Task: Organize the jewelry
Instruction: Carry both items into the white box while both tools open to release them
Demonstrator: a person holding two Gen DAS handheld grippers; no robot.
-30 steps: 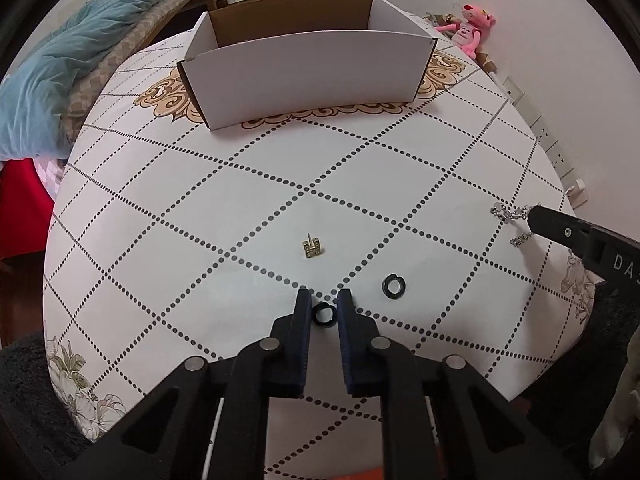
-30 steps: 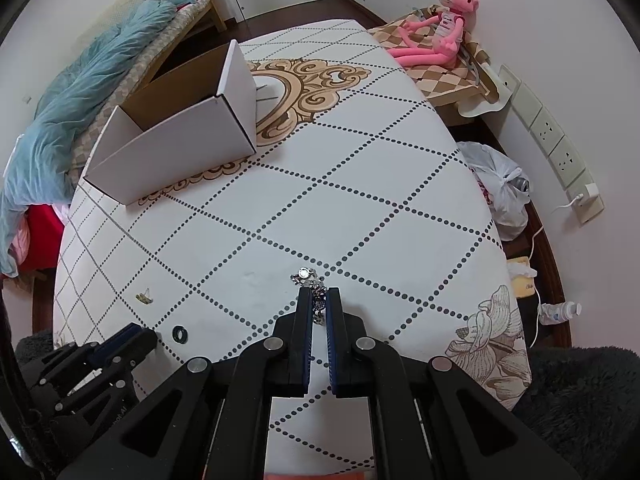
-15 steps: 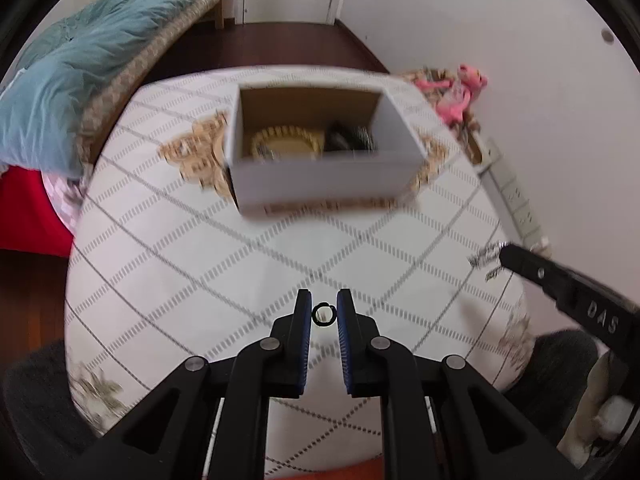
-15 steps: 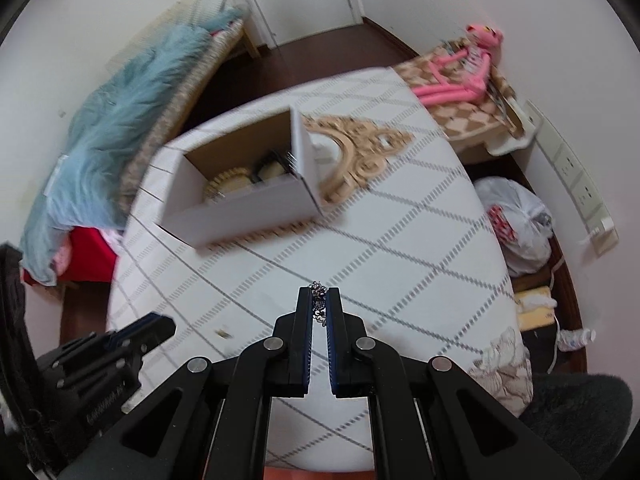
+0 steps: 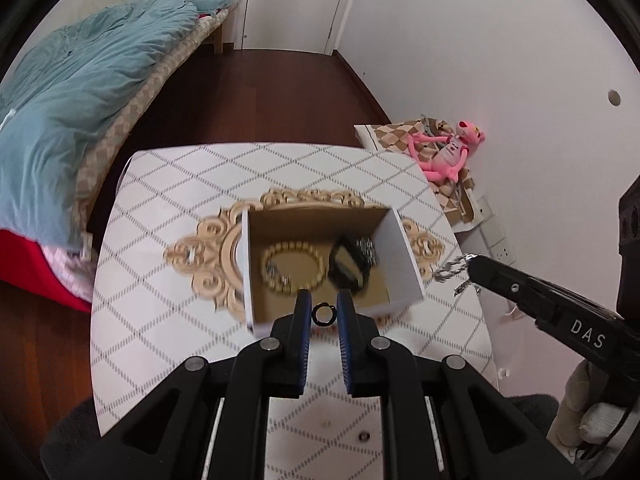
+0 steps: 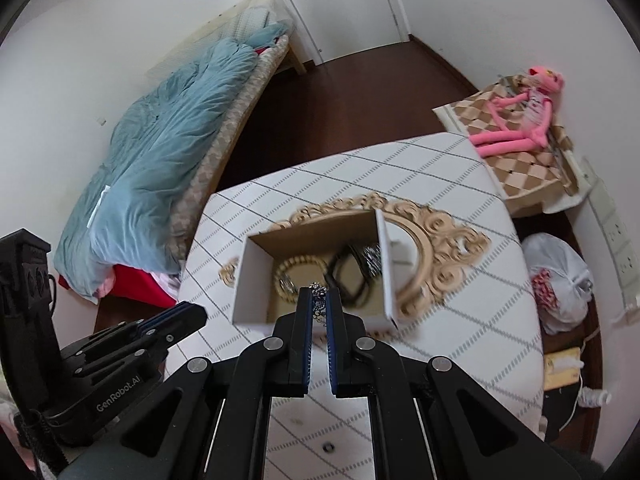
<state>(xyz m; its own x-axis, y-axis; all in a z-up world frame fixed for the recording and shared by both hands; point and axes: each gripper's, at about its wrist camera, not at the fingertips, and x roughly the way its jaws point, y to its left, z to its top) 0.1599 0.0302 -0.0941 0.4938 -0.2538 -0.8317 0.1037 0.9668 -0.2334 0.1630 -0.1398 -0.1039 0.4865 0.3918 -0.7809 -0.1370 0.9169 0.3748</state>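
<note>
My left gripper [image 5: 323, 305] is shut on a small black ring [image 5: 323, 315], held high over the near wall of the open white cardboard box [image 5: 404, 258]. My right gripper [image 6: 319, 301] is shut on a silver chain [image 6: 319, 295], which dangles between its blue pads above the same box [image 6: 250, 280]. In the left wrist view the right gripper [image 5: 466, 266] shows at the right with the chain [image 5: 451, 269] hanging from its tip. Inside the box lie a gold beaded bracelet [image 5: 294, 268] and dark jewelry [image 5: 352, 264]. A black ring [image 5: 363, 436] and a gold earring [image 5: 327, 424] lie on the table below.
The box stands on a round table with a white diamond-pattern cloth [image 5: 160, 360] and a gold ornament print [image 5: 208, 260]. A bed with a blue duvet [image 5: 60, 112] is at the left. A pink plush toy [image 5: 448, 152] lies by the right wall.
Both grippers rose from the tabletop and travelled toward the box, carrying the ring and the chain. The box interior has come into view beneath them.
</note>
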